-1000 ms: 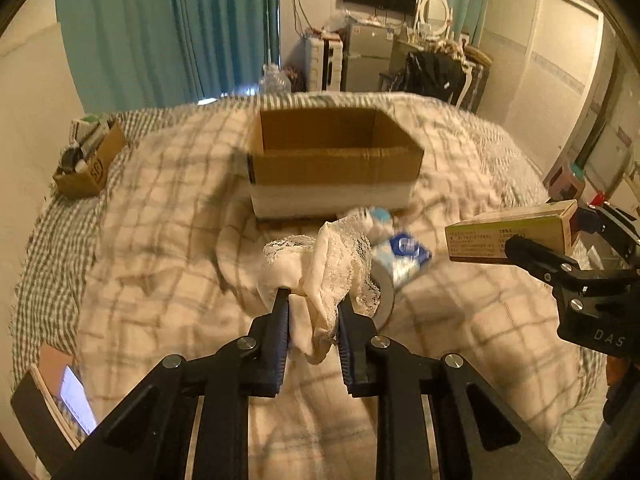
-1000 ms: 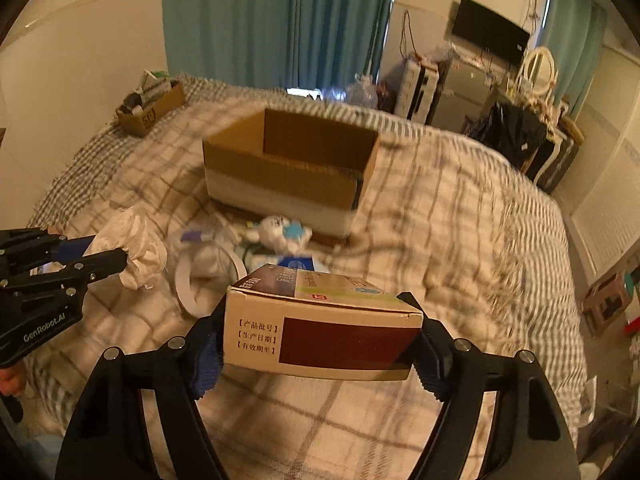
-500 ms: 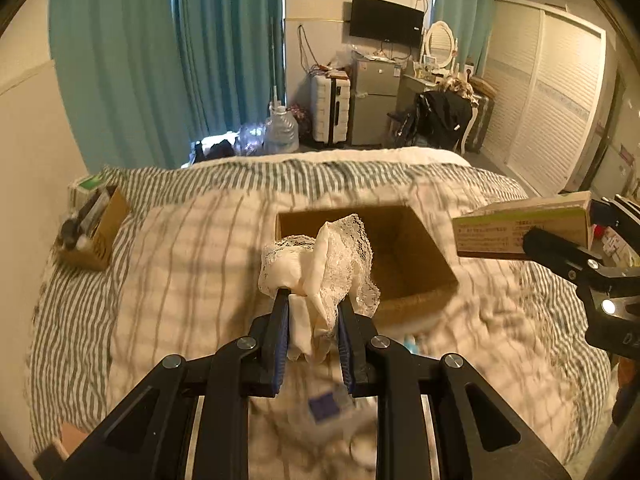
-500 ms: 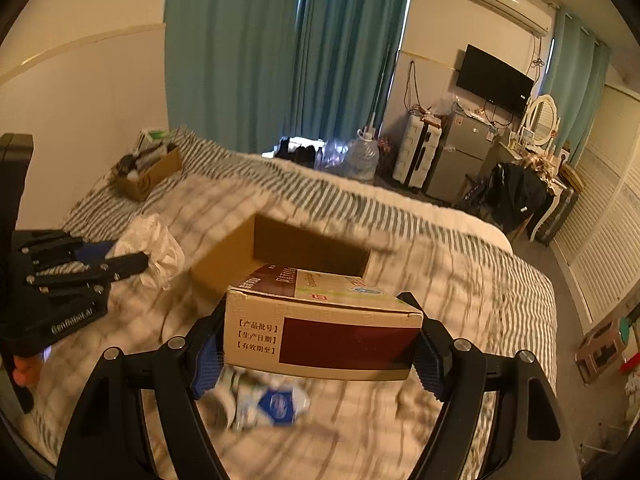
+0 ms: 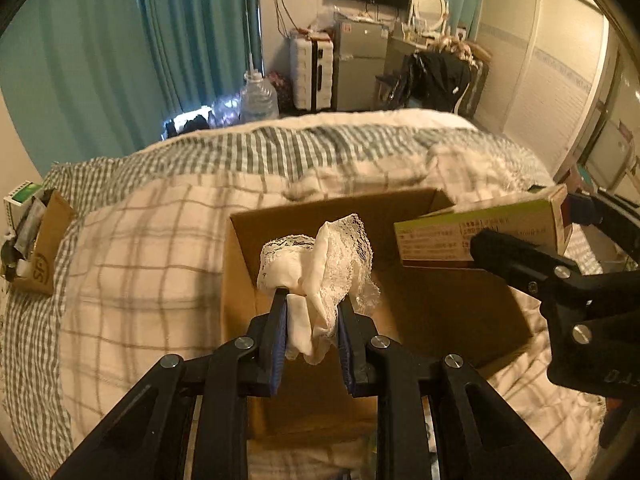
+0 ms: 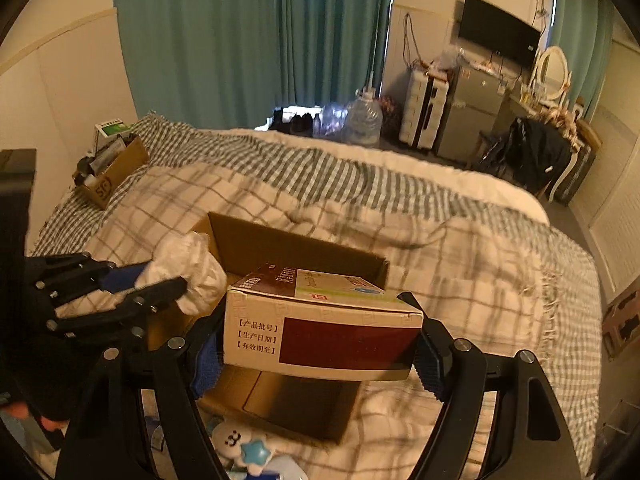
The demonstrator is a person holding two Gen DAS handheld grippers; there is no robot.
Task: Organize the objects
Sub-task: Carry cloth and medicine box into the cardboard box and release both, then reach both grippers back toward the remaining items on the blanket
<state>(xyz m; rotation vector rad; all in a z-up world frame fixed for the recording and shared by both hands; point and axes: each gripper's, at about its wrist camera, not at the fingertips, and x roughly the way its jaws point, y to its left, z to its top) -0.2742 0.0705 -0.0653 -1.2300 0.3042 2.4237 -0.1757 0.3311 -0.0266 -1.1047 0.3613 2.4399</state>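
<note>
teal curtains (image 6: 256,40), wall television (image 6: 498,34), water jug (image 5: 259,98)

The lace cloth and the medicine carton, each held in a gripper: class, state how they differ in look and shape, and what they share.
The lace cloth is soft, white and crumpled; the medicine carton is stiff, straight-edged and printed.
The left gripper pinches the cloth in a narrow gap; the right gripper spans the carton's full width.
Shared: both are held above the open cardboard box.

Medicine carton (image 6: 320,324) clamped in right gripper (image 6: 320,354) above open cardboard box (image 6: 292,248) on bed (image 6: 460,248).
</note>
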